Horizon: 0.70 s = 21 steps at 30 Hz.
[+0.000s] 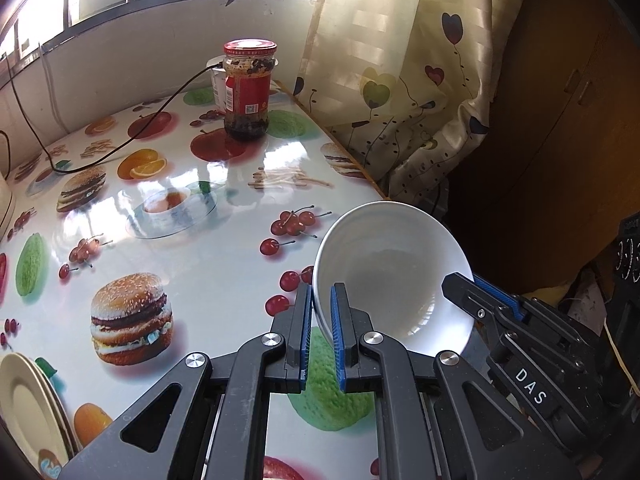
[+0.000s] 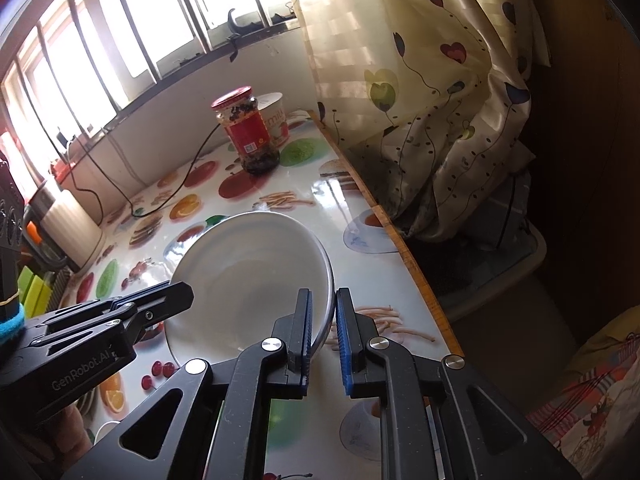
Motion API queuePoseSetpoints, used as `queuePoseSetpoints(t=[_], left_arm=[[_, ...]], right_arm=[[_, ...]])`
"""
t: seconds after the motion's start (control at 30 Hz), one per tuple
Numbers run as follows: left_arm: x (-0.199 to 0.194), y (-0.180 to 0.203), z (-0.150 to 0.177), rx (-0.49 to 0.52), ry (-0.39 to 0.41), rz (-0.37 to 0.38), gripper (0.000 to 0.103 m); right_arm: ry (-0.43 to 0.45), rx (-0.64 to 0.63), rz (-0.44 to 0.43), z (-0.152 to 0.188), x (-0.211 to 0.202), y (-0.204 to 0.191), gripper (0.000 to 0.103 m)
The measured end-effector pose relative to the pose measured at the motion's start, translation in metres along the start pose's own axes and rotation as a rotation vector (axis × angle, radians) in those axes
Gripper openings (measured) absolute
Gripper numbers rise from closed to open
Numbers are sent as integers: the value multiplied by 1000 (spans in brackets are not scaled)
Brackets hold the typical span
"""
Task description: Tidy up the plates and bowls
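Left wrist: both tools, angled downward, clamp the tilted white bowl (image 1: 384, 272) rim.

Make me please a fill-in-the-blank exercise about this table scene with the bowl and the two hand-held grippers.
1. Both the left hand-held gripper and the right hand-held gripper pinch the rim of the white ____.
2. The jar has a lid of ____ colour.
3. A stack of plates lies near the ____ gripper.
4. Behind the jar stands a white ____.

Missing words: bowl; red; left; cup
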<state>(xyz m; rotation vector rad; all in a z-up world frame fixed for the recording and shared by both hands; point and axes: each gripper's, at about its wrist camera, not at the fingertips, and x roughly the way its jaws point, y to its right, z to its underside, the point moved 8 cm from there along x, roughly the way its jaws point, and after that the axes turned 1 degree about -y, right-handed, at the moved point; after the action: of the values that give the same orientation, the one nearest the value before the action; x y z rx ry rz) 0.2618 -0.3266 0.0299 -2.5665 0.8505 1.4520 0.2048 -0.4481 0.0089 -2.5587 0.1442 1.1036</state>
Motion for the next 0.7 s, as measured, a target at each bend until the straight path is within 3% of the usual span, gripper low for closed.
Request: queuePoseSetpoints(t=[0.7], left_arm=[[-68, -13, 31, -50, 88, 22, 10]], right_arm=[[68, -48, -33, 22, -63, -44, 12]])
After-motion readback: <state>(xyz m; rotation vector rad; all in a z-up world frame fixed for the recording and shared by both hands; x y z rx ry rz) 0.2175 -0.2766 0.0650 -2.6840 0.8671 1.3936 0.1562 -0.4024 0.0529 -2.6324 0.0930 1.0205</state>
